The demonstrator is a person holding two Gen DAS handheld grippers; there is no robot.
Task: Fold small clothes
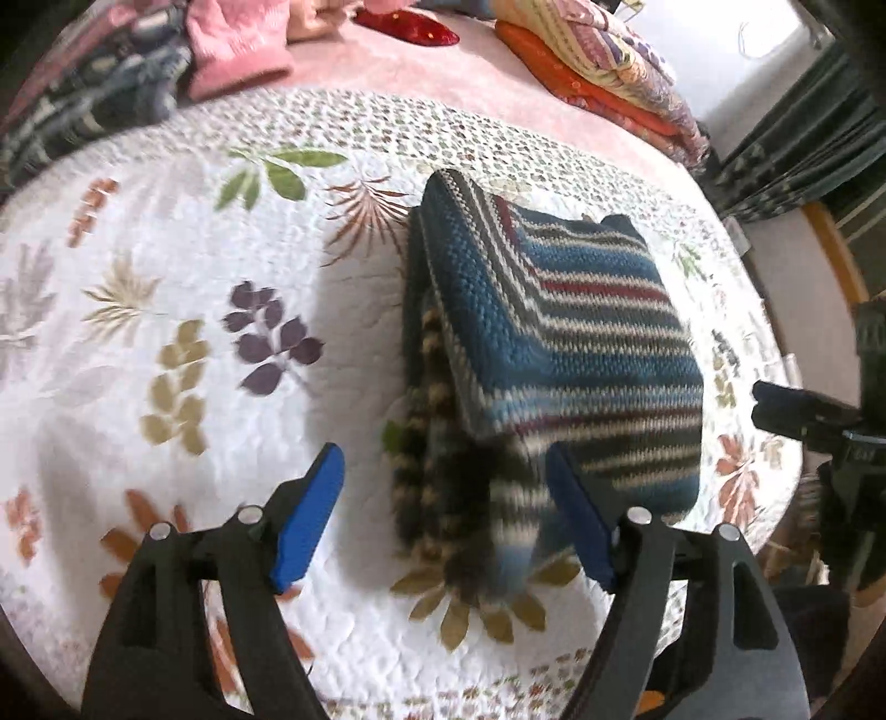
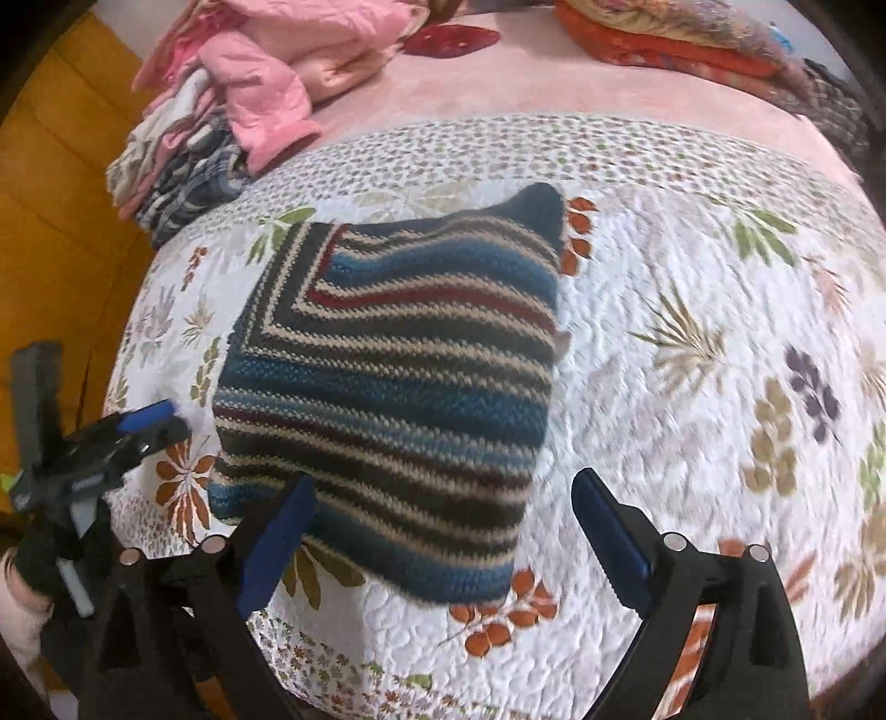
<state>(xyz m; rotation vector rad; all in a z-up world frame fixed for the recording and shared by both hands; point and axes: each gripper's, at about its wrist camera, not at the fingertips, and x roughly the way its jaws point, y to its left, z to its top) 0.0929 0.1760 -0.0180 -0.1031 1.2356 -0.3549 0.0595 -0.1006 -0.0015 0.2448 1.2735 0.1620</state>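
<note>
We are looking down at a folded striped knit (image 1: 559, 354) that is lying on the leaf-print quilt (image 1: 166, 343) covering the bed. In the left wrist view our left gripper (image 1: 446, 526) is hanging just over the knit's near end, its blue fingers (image 1: 310, 526) standing spread wide with nothing between them; the layered fold edge of the knit is facing left, and the near corner is blurring between the fingers. Our right gripper (image 1: 803, 415) is showing at the right edge of that view, off the quilt's side. In the right wrist view the right gripper (image 2: 448, 537) is hovering over the knit's (image 2: 387, 382) near edge, fingers (image 2: 277, 543) likewise spread apart and gripping nothing, the left finger overlapping the knit's near left corner; whether it is touching the knit we cannot tell. The left gripper (image 2: 138, 426) is sitting at the far left, beside the knit's left edge. Behind the quilt (image 2: 692, 332), a pile of pink clothes (image 2: 266, 83) is resting at the back left and stacked orange bedding (image 2: 675, 50) at the back right.
</note>
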